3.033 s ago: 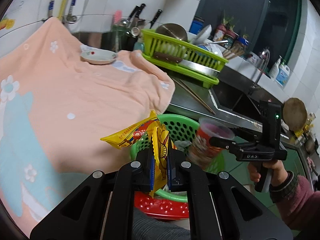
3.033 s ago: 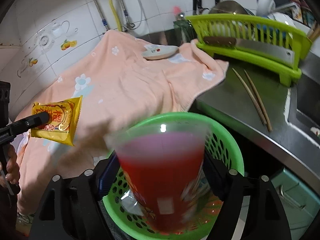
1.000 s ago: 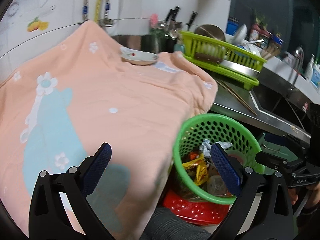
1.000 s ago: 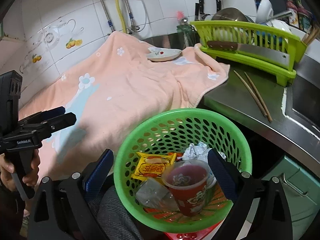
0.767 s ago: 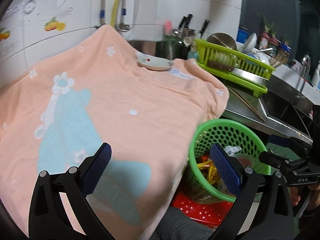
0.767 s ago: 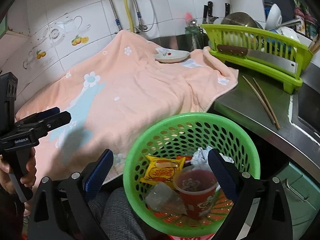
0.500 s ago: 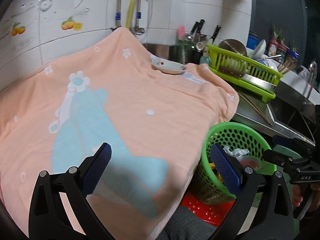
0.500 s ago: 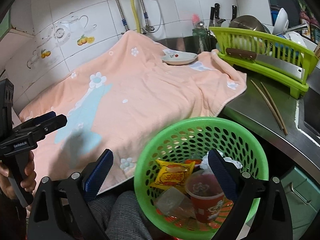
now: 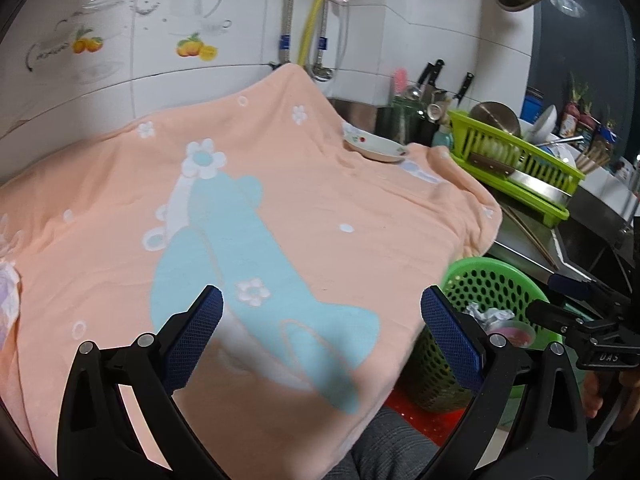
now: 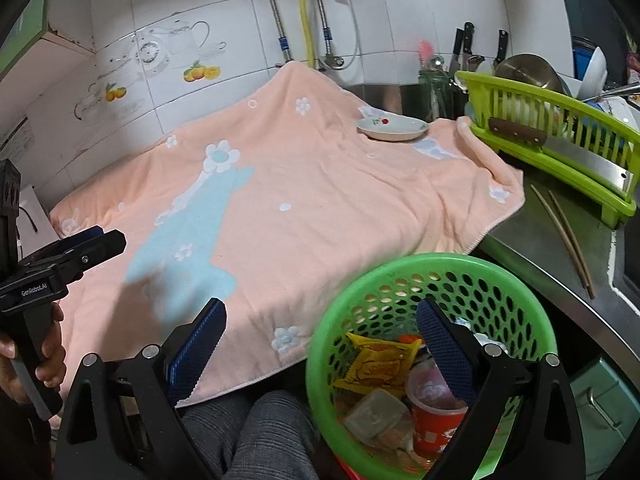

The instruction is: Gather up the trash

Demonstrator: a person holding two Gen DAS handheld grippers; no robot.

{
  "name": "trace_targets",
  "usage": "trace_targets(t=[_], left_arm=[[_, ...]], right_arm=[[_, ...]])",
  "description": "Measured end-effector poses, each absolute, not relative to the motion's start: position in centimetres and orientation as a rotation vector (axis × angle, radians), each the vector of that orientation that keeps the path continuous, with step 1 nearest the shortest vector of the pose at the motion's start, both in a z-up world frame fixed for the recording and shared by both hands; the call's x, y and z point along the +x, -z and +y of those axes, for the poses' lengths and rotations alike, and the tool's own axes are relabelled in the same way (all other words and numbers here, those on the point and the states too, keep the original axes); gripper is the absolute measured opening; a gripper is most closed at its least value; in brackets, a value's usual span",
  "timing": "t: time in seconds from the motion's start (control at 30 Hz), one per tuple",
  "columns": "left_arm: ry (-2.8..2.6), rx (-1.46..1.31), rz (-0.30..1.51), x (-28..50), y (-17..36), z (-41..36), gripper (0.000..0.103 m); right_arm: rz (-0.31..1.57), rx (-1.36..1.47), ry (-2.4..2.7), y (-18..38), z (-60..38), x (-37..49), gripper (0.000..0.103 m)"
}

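A green perforated basket (image 10: 436,268) stands at the counter's front edge, also in the left wrist view (image 9: 496,280). It holds a yellow snack wrapper (image 10: 380,364), a red cup (image 10: 436,416), a clear wrapper (image 10: 376,416) and crumpled paper (image 9: 488,314). My left gripper (image 9: 320,336) is open and empty over the peach towel (image 9: 300,216). My right gripper (image 10: 320,344) is open and empty, above the basket's left rim. A crumpled white piece (image 9: 8,292) lies at the towel's far left edge.
A small white dish (image 10: 392,128) sits on the towel's far side. A green dish rack (image 10: 560,148) with a cleaver stands at the right, chopsticks (image 10: 564,236) on the steel counter before it. Knives and utensils stand against the tiled wall. A red stool (image 9: 408,400) is under the basket.
Both grippers let go of the wrapper and the cup, which now lie in the basket. Both have since pulled back and swung left, so more of the towel shows.
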State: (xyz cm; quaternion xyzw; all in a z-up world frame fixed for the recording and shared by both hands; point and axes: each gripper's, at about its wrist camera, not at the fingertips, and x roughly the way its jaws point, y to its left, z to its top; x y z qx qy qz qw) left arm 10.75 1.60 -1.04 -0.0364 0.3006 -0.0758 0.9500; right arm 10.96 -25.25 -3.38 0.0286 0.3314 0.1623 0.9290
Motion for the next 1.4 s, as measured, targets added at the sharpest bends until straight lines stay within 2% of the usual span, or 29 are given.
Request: trace_targets(t=[1.4], left_arm=[[0.004,-0.066,0.564,8.3,0.3,3.5,0.098]], right_arm=[[0.613,0.027,-0.317,1.4,-23.7,9.8,0.095]])
